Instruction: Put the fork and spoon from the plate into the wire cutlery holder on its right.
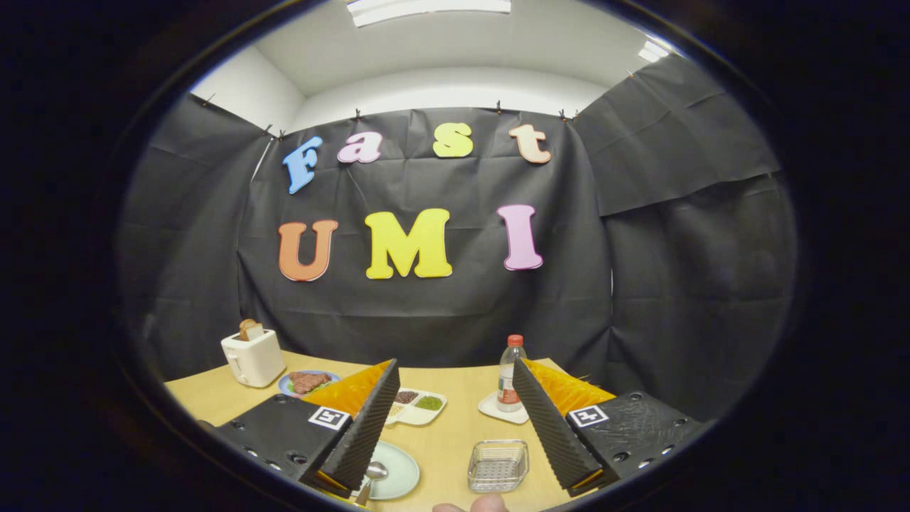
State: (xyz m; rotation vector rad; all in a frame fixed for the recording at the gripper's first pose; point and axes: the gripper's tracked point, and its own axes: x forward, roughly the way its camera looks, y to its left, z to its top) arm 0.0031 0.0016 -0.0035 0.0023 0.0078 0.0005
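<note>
The black ribbed two-finger gripper [455, 427] hangs spread wide and empty above the wooden table [455, 419], pale green round plate [398, 473] with metal spoon [371, 475] at seven o'clock, clear wire cutlery holder [498, 466] at five.

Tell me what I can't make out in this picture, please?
- Fork: cannot be found; the claw's left finger covers much of the plate.
- Spoon: only its bowl and a bit of handle show beside that finger.
- Holder: too small to tell its wires or whether anything is inside.
- Fingertip of a person: cut off at the bottom.
- Tray contents: too small to identify.
</note>
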